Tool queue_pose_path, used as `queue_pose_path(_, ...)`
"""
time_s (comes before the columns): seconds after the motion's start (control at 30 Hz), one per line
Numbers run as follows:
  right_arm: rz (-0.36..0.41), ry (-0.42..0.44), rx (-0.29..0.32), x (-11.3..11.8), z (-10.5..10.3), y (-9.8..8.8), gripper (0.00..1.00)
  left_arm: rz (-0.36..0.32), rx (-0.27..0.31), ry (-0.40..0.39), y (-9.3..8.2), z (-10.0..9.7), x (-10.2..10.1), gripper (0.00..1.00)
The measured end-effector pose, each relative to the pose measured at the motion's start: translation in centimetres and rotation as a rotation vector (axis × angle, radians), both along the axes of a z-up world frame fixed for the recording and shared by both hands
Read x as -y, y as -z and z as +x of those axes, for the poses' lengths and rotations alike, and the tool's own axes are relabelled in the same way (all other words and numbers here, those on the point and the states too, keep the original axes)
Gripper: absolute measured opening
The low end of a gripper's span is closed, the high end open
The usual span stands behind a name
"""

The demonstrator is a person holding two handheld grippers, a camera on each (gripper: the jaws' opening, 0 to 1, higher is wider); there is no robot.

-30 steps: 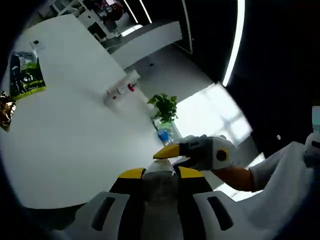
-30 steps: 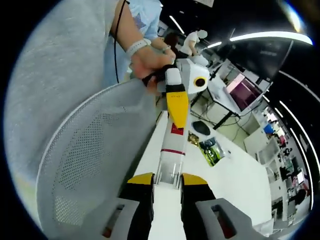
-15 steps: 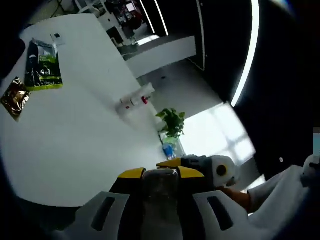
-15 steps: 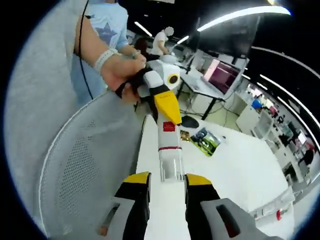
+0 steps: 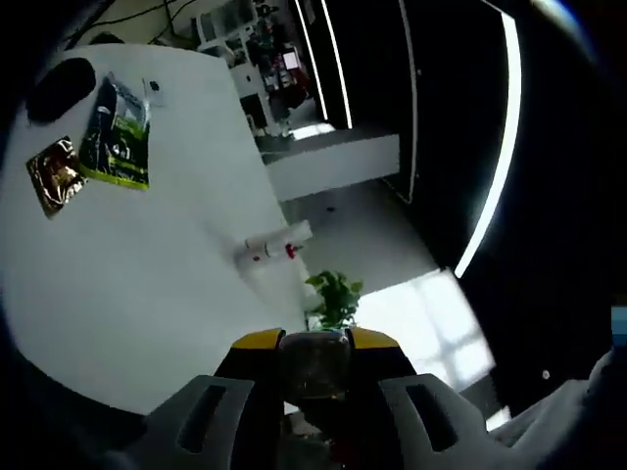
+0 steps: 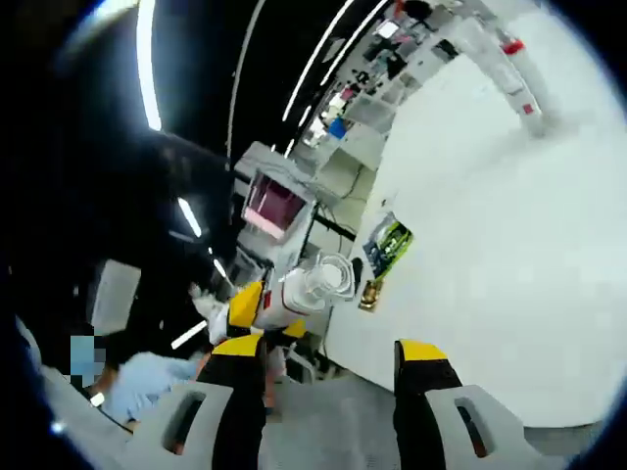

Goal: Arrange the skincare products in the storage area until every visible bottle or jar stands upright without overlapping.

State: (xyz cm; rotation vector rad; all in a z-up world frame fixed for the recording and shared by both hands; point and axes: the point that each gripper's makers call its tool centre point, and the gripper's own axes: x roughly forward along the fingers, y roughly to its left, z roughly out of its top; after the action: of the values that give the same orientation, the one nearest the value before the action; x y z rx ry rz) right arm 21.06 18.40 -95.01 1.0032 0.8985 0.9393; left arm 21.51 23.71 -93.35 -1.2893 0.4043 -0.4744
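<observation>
Evidently mid-carry, the left hand-held gripper [image 5: 315, 345] was clamped on a clear-capped white cylindrical bottle [image 6: 312, 284], the right hand-held gripper [image 6: 331, 351] gaped empty, and standing it upright on the white counter [image 5: 147, 274] came next.

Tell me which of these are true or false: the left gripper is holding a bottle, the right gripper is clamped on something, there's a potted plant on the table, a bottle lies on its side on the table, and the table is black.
1. The left gripper holds a bottle. True.
2. The right gripper is clamped on something. False: its jaws stand wide apart with nothing between them.
3. A plant shows near the table's edge. True.
4. A bottle lies on its side on the table. True: a white bottle with red marks lies flat.
5. The table is black. False: it is white.
</observation>
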Motion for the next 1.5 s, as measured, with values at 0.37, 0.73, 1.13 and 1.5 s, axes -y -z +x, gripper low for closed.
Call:
queue_pose_path(0.37, 0.154, 0.207, -0.138, -0.5, 1.7, -0.9, 0.18, 0.001, -0.005, 0.069, 0.0, -1.1, 3.3, 0.19)
queue_pose_path(0.73, 0.065, -0.114, -0.043, 0.2, 1.1, -2.6, 0.13, -0.073, 0.069, 0.275, -0.5, -2.9, 5.9, 0.23)
queue_pose_path(1.13, 0.026, -0.490, -0.082, 1.6, -1.8, -3.2, 0.12, -0.112, 0.080, 0.565, -1.1, -6.3, 10.1, 0.19)
queue_pose_path(1.5, -0.018, -0.559, -0.031, 0.6, -2.4, -2.9, 0.13, 0.007, 0.080, 0.644, 0.1, -7.1, 11.3, 0.18)
